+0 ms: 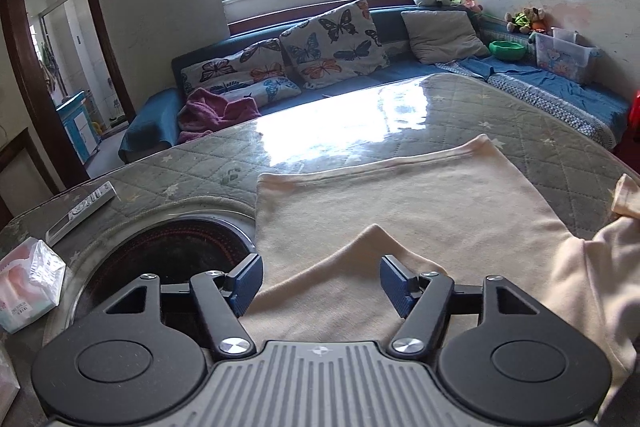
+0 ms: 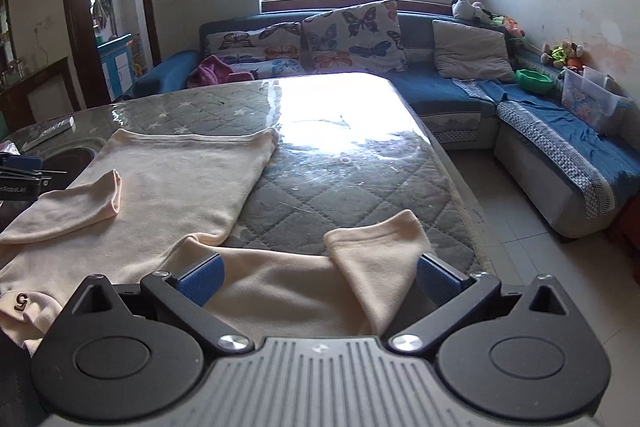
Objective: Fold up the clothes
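A cream long-sleeved top (image 1: 400, 203) lies flat on the quilted table (image 1: 192, 163). Its left sleeve (image 1: 320, 291) is folded over the body and lies between the pads of my open left gripper (image 1: 321, 285), not held. In the right wrist view the top (image 2: 180, 179) spreads to the left, with the folded left sleeve (image 2: 80, 207) on it. The right sleeve (image 2: 376, 255) lies on the table, its cuff turned back, between the pads of my open right gripper (image 2: 318, 279). The left gripper's body (image 2: 20, 179) shows at the left edge.
A round black cooktop (image 1: 172, 251) is set in the table left of the top. A remote (image 1: 80, 211) and a tissue pack (image 1: 28, 283) lie at the left. A blue corner sofa (image 2: 520, 115) with cushions stands behind and right. The table's right edge (image 2: 452, 163) drops to tiled floor.
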`<move>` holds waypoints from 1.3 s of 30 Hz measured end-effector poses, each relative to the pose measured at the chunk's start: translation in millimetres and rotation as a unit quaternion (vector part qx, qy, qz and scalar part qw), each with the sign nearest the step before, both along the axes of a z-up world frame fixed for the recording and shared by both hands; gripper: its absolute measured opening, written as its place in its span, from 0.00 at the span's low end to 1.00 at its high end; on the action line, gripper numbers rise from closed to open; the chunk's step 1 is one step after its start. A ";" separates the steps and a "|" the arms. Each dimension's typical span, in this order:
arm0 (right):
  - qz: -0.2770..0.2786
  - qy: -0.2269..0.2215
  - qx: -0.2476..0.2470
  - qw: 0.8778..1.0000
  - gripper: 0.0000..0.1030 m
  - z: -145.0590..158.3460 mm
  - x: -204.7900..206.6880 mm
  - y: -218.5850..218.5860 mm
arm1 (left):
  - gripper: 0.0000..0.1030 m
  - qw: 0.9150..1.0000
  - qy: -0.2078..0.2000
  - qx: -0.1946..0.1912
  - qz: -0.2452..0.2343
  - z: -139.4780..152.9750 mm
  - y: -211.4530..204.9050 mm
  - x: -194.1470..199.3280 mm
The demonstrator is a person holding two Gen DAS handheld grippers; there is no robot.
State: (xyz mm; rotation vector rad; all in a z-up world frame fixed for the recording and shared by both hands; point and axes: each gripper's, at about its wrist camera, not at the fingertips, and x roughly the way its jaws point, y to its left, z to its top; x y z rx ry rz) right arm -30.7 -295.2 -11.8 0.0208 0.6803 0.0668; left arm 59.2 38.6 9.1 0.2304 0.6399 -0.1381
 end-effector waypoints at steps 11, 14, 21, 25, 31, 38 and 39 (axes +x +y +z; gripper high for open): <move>-0.032 -0.001 0.014 0.999 1.00 -8.0 -14.3 -14.9 | 0.64 0.996 0.011 -0.001 -0.093 -22.9 -24.0 -26.9; -0.035 -0.001 0.015 0.999 1.00 -9.8 -15.5 -16.1 | 0.56 0.995 0.015 0.005 -0.100 -30.5 -29.5 -21.9; -0.040 -0.002 0.023 0.999 1.00 -12.6 -14.2 -18.2 | 0.21 0.996 0.023 -0.005 -0.089 -42.3 -20.6 -5.4; -0.044 0.002 0.019 0.999 1.00 -15.1 -12.1 -19.0 | 0.04 0.997 0.020 -0.027 -0.067 -40.8 -7.3 0.7; -0.038 -0.004 -0.039 0.998 1.00 -15.7 -5.2 -10.8 | 0.02 0.995 -0.021 -0.089 0.035 -11.0 53.9 -5.4; -0.036 -0.004 -0.113 0.993 1.00 -26.9 11.4 0.7 | 0.02 0.973 -0.051 -0.138 0.176 6.5 147.1 -37.6; -0.039 -0.004 -0.129 0.991 1.00 -29.4 13.3 1.2 | 0.02 0.970 -0.052 -0.140 0.194 6.1 158.8 -42.8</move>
